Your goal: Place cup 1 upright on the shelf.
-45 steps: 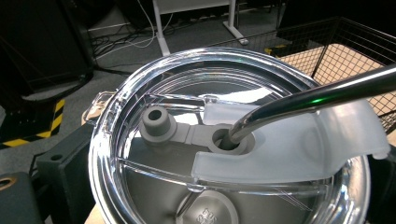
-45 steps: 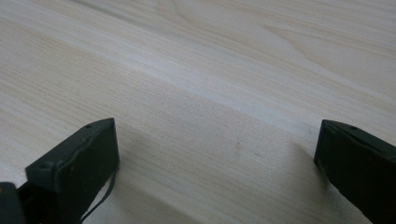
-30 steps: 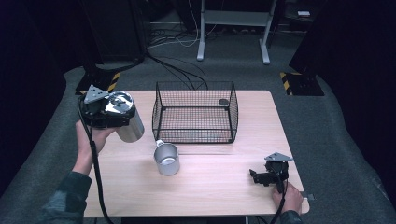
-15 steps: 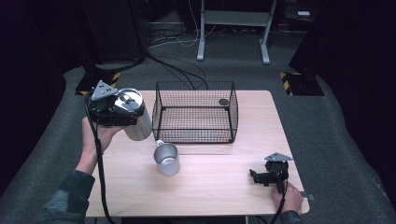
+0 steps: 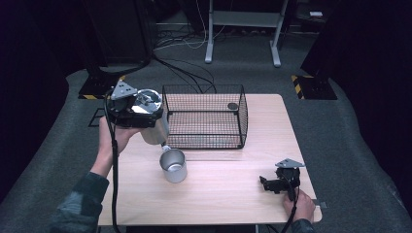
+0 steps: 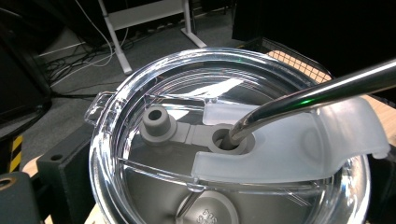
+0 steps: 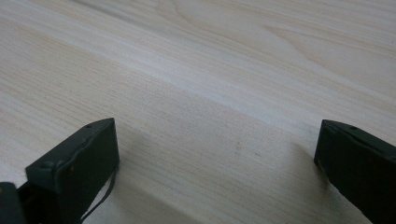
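My left gripper [image 5: 132, 110] is shut on a steel tumbler [image 5: 155, 130], held off the table just left of the wire basket [image 5: 204, 116]. The tumbler's clear lid [image 6: 224, 140] carries a grey slider and a metal straw [image 6: 317, 91] through its hole. A small steel cup [image 5: 173, 165] stands on the table just below and in front of the tumbler's base. My right gripper [image 5: 266, 184] lies on the wooden table [image 7: 224, 93] near the front right corner, open, with bare wood between its jaws.
The black wire basket stands at the back middle of the table [image 5: 243, 204], with a small dark round object [image 5: 232, 106] in its far right corner. Desk legs and cables lie on the floor beyond. Each gripper trails a cable toward the person.
My left gripper has carried the tumbler to the right, from the table's left edge to beside the basket and over the cup. The right gripper has not moved.
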